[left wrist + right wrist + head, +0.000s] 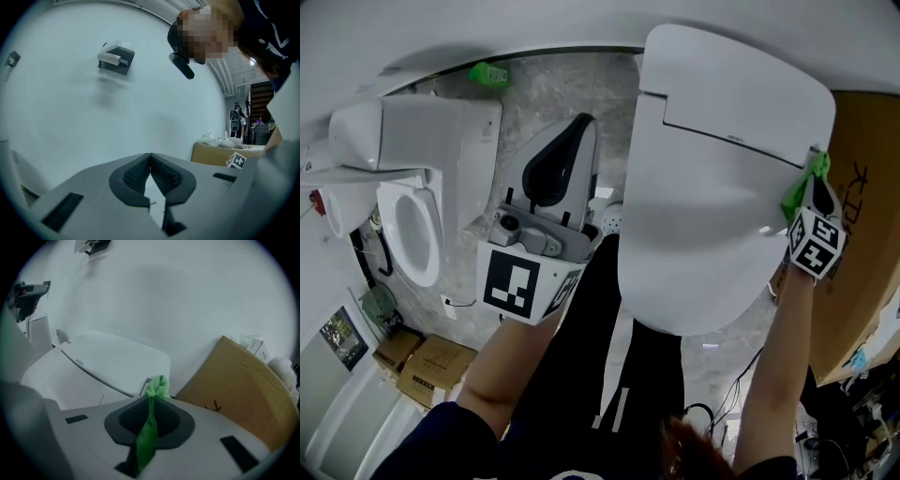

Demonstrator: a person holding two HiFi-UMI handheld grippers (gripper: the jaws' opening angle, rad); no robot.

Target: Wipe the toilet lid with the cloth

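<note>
The white toilet lid (pixel 712 178) is closed and fills the middle right of the head view. My right gripper (pixel 815 169) is at the lid's right edge, shut on a green cloth (pixel 800 190) that touches that edge. In the right gripper view the cloth (pixel 151 420) runs between the jaws and bunches past their tips, just above the lid (pixel 93 366). My left gripper (pixel 579 129) is held up left of the lid, over the floor. Its jaws meet with nothing between them (pixel 150 156), and they point at a bare white wall.
A second white toilet (pixel 412 216) with its seat showing stands at the left. A large brown cardboard box (pixel 862 225) leans right of the lid, also seen behind the cloth (pixel 234 390). Small cartons (pixel 427 361) sit at the lower left. A green item (pixel 489 73) lies on the grey floor.
</note>
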